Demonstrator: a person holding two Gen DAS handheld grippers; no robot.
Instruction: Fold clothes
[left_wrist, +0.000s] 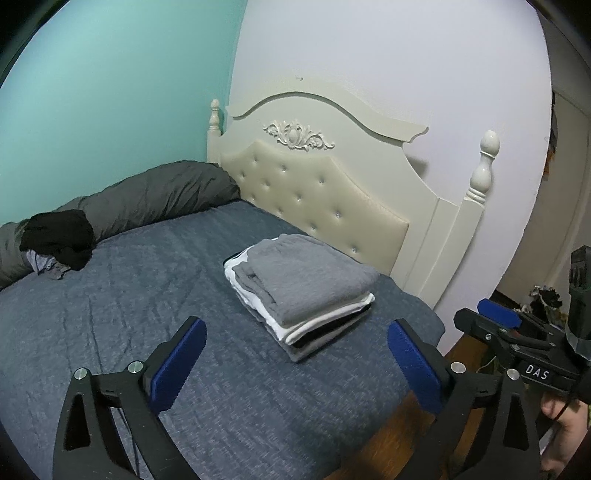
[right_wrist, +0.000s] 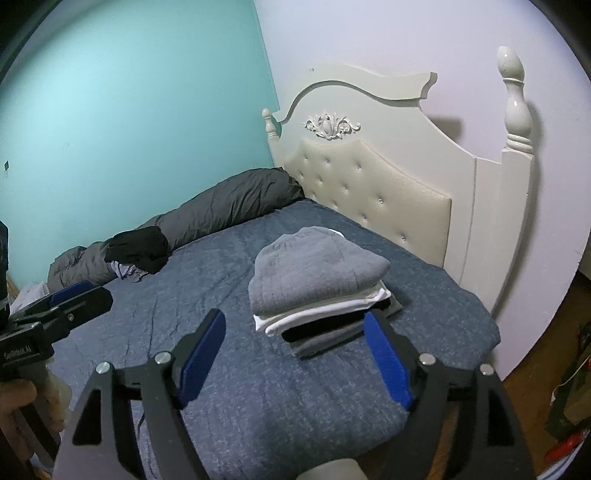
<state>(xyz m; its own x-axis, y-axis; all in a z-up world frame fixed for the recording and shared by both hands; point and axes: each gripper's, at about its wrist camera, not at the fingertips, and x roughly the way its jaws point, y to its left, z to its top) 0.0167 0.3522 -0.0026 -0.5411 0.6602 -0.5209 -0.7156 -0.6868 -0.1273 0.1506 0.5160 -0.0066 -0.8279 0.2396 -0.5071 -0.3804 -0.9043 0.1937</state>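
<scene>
Hidden/cut off: lower layers of the folded stack (left_wrist: 301, 291) are being shown only as edges (white, black, grey); garment types cannot be told. The unfolded pile (left_wrist: 55, 240) is being seen as a black lump over something pale purple, its far side being hidden against the grey duvet roll (left_wrist: 147, 195). Clutter at the floor edge is being blurred.
Left gripper (left_wrist: 295, 360): jaws are being held spread wide, nothing being pinched or touched; it is being hovered above the bedspread (left_wrist: 129, 295), near side of the stack.
Right gripper (right_wrist: 295, 356): jaws are being held spread wide, empty; the right blue pad is being overlapped with the stack's corner in view, contact cannot be told.
Hands: part of a hand (left_wrist: 565, 428) is being seen behind the right gripper's handle.
Task thing: the folded stack is being rested on the bed near the headboard (left_wrist: 332, 184), grey piece on top.
Surface/room: blue-grey bedspread, cream tufted headboard, teal wall (left_wrist: 110, 92), white wall, wood floor (left_wrist: 399, 424).
</scene>
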